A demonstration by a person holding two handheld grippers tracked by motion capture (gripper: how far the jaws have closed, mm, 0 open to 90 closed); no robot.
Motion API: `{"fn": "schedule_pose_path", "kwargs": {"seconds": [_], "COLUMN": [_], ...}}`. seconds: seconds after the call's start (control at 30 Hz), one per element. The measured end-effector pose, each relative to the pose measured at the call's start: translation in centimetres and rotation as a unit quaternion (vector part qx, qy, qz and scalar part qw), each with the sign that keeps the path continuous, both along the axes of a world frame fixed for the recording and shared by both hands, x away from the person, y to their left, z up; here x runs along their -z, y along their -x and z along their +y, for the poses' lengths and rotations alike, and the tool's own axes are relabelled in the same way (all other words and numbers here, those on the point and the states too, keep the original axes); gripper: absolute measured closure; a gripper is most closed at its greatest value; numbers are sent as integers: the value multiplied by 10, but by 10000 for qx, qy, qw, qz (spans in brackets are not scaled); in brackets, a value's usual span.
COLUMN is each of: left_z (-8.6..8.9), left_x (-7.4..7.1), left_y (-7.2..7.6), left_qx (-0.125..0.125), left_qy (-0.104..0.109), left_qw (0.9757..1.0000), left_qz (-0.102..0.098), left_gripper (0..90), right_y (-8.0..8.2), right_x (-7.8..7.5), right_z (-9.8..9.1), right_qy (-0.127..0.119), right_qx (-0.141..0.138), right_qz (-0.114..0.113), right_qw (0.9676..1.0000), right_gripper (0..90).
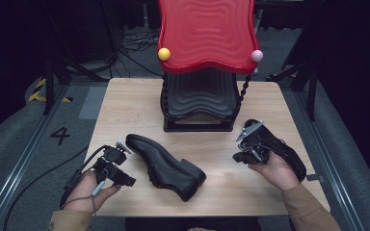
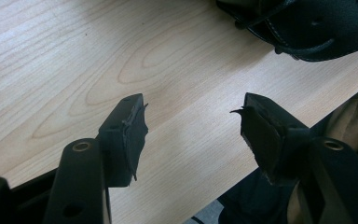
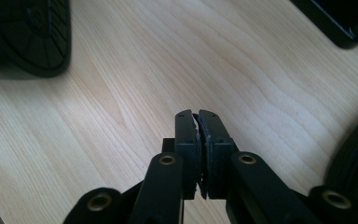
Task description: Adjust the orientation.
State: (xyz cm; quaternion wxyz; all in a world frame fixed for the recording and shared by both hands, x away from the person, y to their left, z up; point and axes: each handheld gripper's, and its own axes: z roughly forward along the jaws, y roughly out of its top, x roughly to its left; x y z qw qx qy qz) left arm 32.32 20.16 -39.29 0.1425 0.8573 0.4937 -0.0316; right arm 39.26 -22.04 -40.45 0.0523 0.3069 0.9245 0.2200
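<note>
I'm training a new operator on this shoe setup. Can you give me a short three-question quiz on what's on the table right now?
1. True or false: the left claw has its jaws apart with nothing between them.
2. Multiple choice: how does the black leather ankle shoe in the middle of the light wooden table lie? A) upright on its sole B) tipped on its side C) on the red-topped black wavy shoe rack
3. Fill in: the right claw is ____, holding nothing, beside a second black shoe near the table's right edge.

Key: 1 true; 2 B; 3 shut
</note>
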Motion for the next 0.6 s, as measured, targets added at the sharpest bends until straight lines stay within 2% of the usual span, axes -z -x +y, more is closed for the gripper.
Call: {"fn": "schedule_pose_path", "kwargs": {"seconds": [0.13, 0.2, 0.33, 0.37, 0.4, 0.47, 0.6], "left_z": [0, 1, 2, 2, 4, 4, 5], "left_x": [-2, -2, -1, -1, 1, 3, 3], "left_y": [4, 6, 10, 10, 12, 14, 16], "left_qx": [-23, -15, 0, 0, -3, 20, 10], "left_qy": [-6, 2, -17, -17, 34, 3, 17], "left_qw": [10000, 10000, 10000, 10000, 10000, 10000, 10000], "left_qz": [-87, -90, -73, -73, -53, 33, 42], "left_gripper": [404, 403, 397, 397, 397, 395, 397], "right_y": [1, 2, 2, 2, 2, 5, 9], "right_x": [-6, -9, -12, -14, -14, -19, -22], "right_z": [4, 6, 10, 13, 13, 21, 30], "right_qy": [-209, -351, -479, -631, -631, -795, -860], "right_qx": [-128, -181, -233, -290, -290, -425, -611], "right_qz": [-118, -124, -155, -195, -195, -242, -300], "right_qw": [9996, 9991, 9985, 9974, 9974, 9956, 9940], "right_gripper": [897, 897, 897, 897, 897, 897, 897]}}
